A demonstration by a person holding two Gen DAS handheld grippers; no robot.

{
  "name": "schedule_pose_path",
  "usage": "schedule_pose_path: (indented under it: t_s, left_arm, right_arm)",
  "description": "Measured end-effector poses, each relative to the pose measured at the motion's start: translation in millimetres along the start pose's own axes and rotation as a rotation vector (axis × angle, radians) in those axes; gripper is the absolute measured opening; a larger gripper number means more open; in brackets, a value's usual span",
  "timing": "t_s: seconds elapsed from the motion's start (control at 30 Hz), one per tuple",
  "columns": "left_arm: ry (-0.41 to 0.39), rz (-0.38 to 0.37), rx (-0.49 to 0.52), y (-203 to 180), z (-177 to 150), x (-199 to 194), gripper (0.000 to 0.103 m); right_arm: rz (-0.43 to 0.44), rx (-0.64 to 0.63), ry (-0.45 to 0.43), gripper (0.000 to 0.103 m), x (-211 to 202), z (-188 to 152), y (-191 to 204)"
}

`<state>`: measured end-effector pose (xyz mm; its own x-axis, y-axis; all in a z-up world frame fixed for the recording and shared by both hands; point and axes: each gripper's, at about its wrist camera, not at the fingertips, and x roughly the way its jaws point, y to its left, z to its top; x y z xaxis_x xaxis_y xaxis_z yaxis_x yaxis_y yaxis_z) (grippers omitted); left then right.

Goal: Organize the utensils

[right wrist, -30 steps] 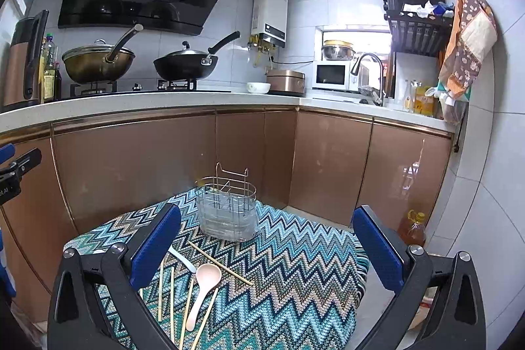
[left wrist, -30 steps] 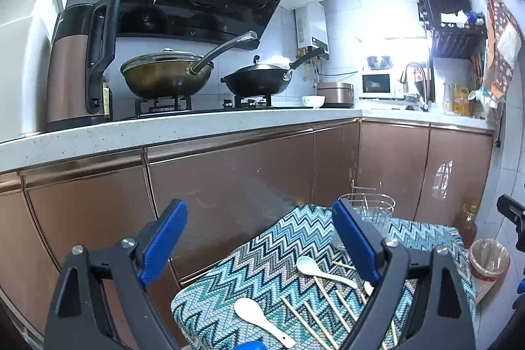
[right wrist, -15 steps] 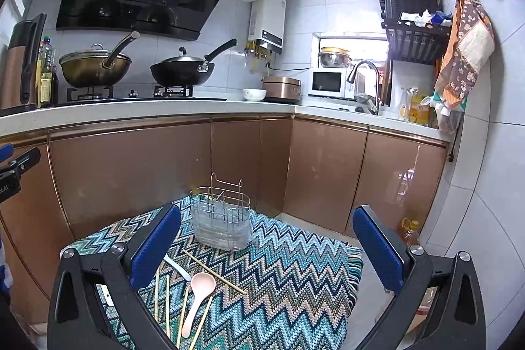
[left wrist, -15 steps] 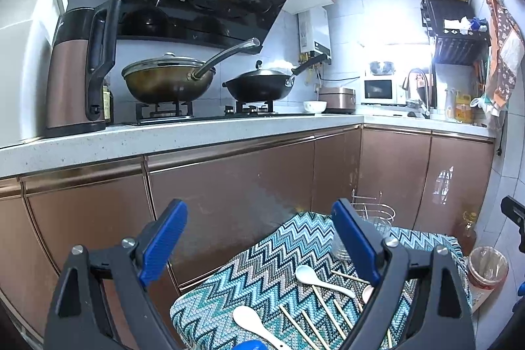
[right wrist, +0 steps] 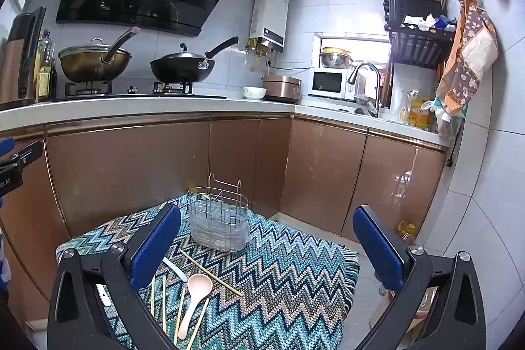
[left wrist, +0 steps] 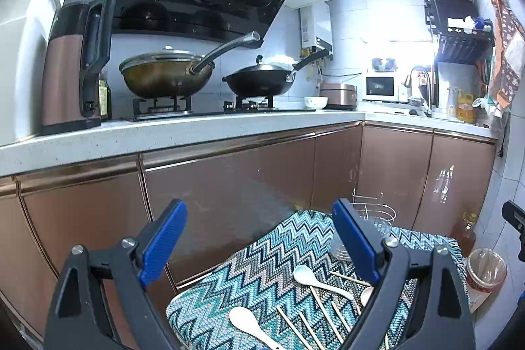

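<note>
My fingers (right wrist: 157,246) on both grippers spread wide, empty; the pink spoon (right wrist: 194,300) lies bowl toward the wire caddy (right wrist: 218,227).

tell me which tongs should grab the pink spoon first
Right, probably. The pink spoon lies just ahead of the open right tongs, near the wire caddy. In the left view it's mostly hidden behind the left tongs.

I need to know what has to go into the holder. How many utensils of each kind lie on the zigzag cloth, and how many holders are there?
White spoons: 2
Pink spoon: 1
Chopsticks: 5 in view, others may be hidden
Wire holder: 1, with nothing in it
Total: 9 things, 8 of them loose utensils
</note>
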<state>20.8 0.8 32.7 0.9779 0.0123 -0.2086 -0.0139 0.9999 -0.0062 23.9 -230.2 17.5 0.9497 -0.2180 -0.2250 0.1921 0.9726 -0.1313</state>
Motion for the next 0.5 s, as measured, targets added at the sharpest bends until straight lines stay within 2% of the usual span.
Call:
schedule_pose_path:
  t_s: [0.3,0.5]
  left_arm:
    - [0.068,-0.005,-0.019,4,-9,19,0.09]
    - [0.152,0.012,-0.027,25,-18,37,0.09]
  right_arm:
    - [0.026,0.003,0.011,0.103,9,-4,-3]
    - [0.069,0.019,0.074,0.103,34,-11,-14]
